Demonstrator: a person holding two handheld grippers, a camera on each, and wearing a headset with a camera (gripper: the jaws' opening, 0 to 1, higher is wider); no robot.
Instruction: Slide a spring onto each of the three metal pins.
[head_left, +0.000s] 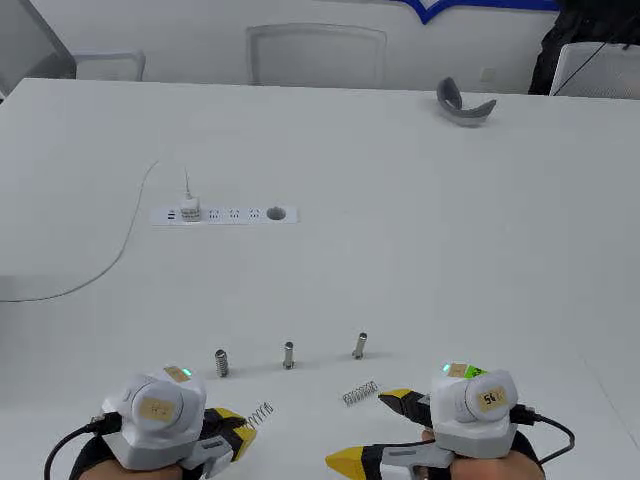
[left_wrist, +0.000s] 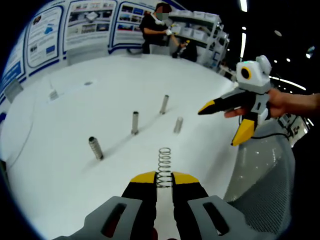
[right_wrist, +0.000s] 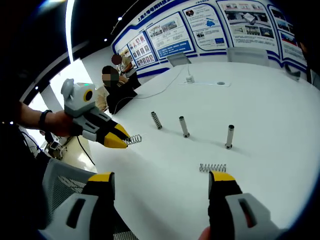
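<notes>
the left gripper (head_left: 238, 428) sits left of the middle pin (head_left: 289, 354) and nearer to us, its body cut off by the bottom edge in the head view. its jaws are pinched on one end of a held spring (left_wrist: 164, 159). the gripped coils are hidden between the yellow tips, and the rest juts out free above the table (head_left: 420, 250). left of the middle pin stands the left pin (head_left: 221, 356), wearing a fitted spring (right_wrist: 156, 120) that hides most of its shaft. the middle pin is bare and upright. right of it, the right pin (head_left: 360, 345) is bare too. a loose spring (head_left: 360, 393) lies flat on the table, right of the middle pin and nearer to us. further right, the right gripper (head_left: 372, 430) has its jaws spread wide with nothing between them. its handle runs off the bottom edge, and we cannot tell whether it touches the table.
</notes>
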